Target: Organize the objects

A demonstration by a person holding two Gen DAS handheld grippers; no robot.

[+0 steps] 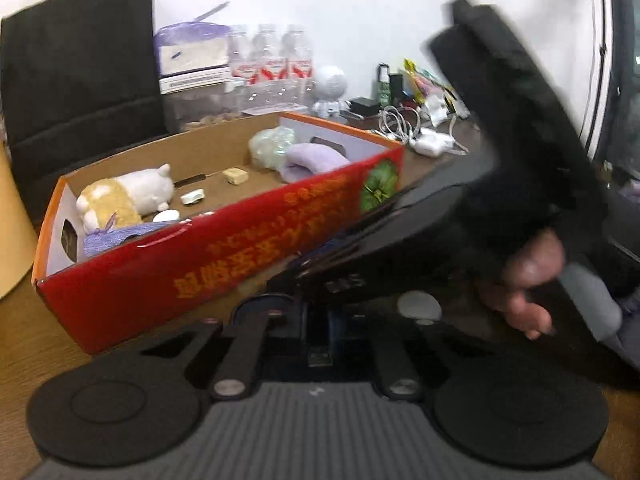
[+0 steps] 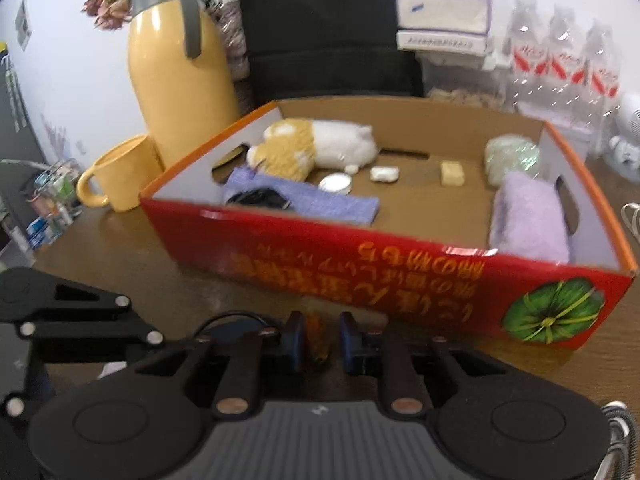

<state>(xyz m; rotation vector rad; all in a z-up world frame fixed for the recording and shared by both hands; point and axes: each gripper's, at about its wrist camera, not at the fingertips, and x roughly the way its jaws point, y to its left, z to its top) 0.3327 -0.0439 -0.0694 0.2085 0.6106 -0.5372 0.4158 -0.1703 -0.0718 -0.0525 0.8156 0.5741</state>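
Observation:
A red cardboard box (image 2: 360,264) stands open on the brown table just beyond both grippers. Inside it lie a white and tan plush toy (image 2: 316,148), a folded purple towel (image 2: 528,216), a blue cloth (image 2: 304,200), a round tin (image 2: 336,182) and small blocks. My right gripper (image 2: 320,344) is low in front of the box, its blue pads shut on a small orange-brown object (image 2: 319,340). My left gripper (image 1: 320,320) sits close to the box's red wall (image 1: 224,264), jaws shut, with nothing visible between them. A hand (image 1: 528,280) holds the blurred black right tool at the right.
A yellow thermos (image 2: 176,72) and yellow mug (image 2: 120,176) stand left of the box. Behind it are a black paper bag (image 1: 80,60), tissue boxes (image 2: 440,8) and water bottles (image 2: 560,52). Cables and a white charger (image 1: 428,142) lie at the right.

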